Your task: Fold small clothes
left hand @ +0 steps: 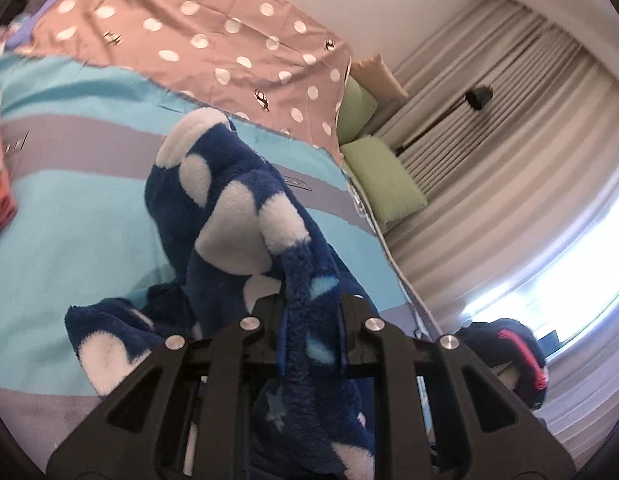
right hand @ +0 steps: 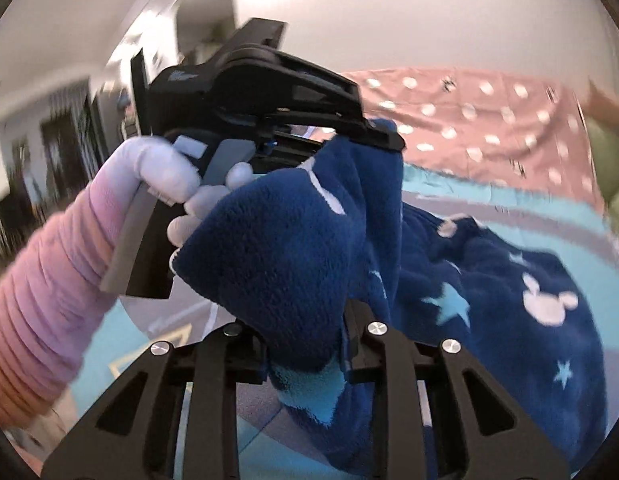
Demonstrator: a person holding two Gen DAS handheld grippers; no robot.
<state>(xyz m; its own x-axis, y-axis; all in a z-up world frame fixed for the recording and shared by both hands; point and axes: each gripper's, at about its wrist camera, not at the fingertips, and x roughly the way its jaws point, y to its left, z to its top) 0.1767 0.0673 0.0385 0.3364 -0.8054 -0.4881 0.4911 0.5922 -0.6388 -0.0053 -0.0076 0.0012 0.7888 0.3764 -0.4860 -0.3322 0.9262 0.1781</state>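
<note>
Both hand-held grippers had hold of the same garment, a fuzzy navy fleece (left hand: 229, 216) with white blobs and light blue stars on it. In the left wrist view the left hand-held gripper (left hand: 311, 312) was clamped on a bunched fold of the fleece, with the fabric squeezed between the fingers (left hand: 355, 320) and running back toward the camera. The rest of it rose up ahead of the gripper and drooped down to the left onto the bed (left hand: 69, 200), which had a turquoise and grey striped cover. A pink dotted sheet (left hand: 213, 40) lay on the far side of the bed, and two green pillows (left hand: 383, 178) sat at its right edge, near the curtains (left hand: 509, 128). A black lamp (left hand: 479, 98) stood in front of those curtains. Something dark with a red stripe (left hand: 525, 356) showed low on the right, too blurry to name.

The right wrist view showed the right hand-held gripper (right hand: 305, 344) pinched on another thick wad of the fleece (right hand: 277, 264), held up off the bed. The left gripper appeared there too (right hand: 269, 92), up and to the left, gripping the top edge of the cloth, with a white-gloved hand (right hand: 181, 184) wrapped around its handle and a pink sleeve (right hand: 49, 280) behind. The remaining fleece trailed down to the right onto the striped cover (right hand: 509, 200).
</note>
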